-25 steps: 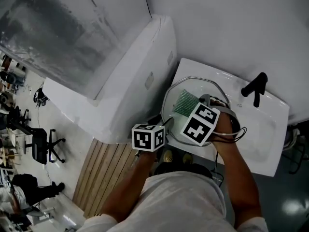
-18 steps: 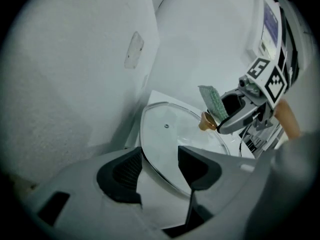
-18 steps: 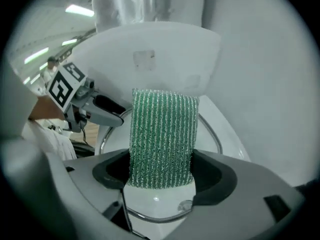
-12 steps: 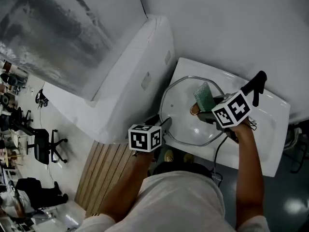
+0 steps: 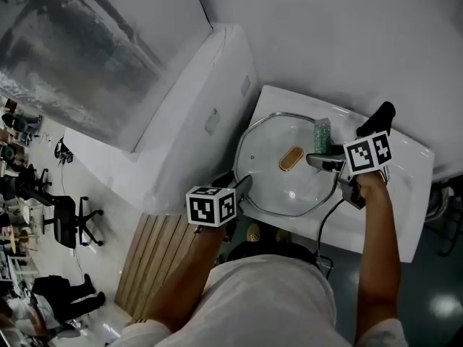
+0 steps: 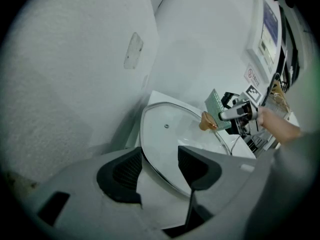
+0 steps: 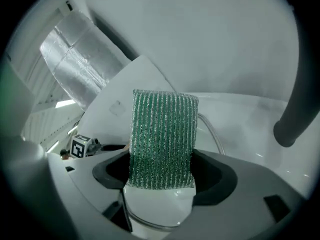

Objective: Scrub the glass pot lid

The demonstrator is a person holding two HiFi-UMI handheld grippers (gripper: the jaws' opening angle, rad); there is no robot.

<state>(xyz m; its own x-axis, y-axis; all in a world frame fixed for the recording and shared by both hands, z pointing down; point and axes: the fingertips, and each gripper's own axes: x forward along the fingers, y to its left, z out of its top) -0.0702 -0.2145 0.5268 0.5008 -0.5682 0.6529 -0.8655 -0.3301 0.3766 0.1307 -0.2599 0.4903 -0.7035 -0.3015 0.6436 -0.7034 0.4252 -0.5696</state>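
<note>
The glass pot lid (image 5: 278,190), with a steel rim and a brown knob (image 5: 291,158), is tilted over the white sink (image 5: 394,219). My left gripper (image 5: 242,186) is shut on the lid's near left rim, and in the left gripper view the rim (image 6: 150,159) passes between its jaws (image 6: 160,166). My right gripper (image 5: 318,157) is shut on a green scrub sponge (image 5: 321,132), which stands upright at the lid's far right edge. In the right gripper view the sponge (image 7: 161,139) fills the gap between the jaws (image 7: 160,176), with the lid (image 7: 160,211) below it.
A black faucet (image 5: 377,123) stands at the back of the sink, just right of the sponge, and shows as a dark bar (image 7: 295,114) in the right gripper view. A white slanted cabinet (image 5: 181,121) borders the sink on the left. A wall rises behind.
My right gripper has carried the sponge from the lid's left half across the knob to its far right edge. The knob is now uncovered. The left gripper kept its hold.
</note>
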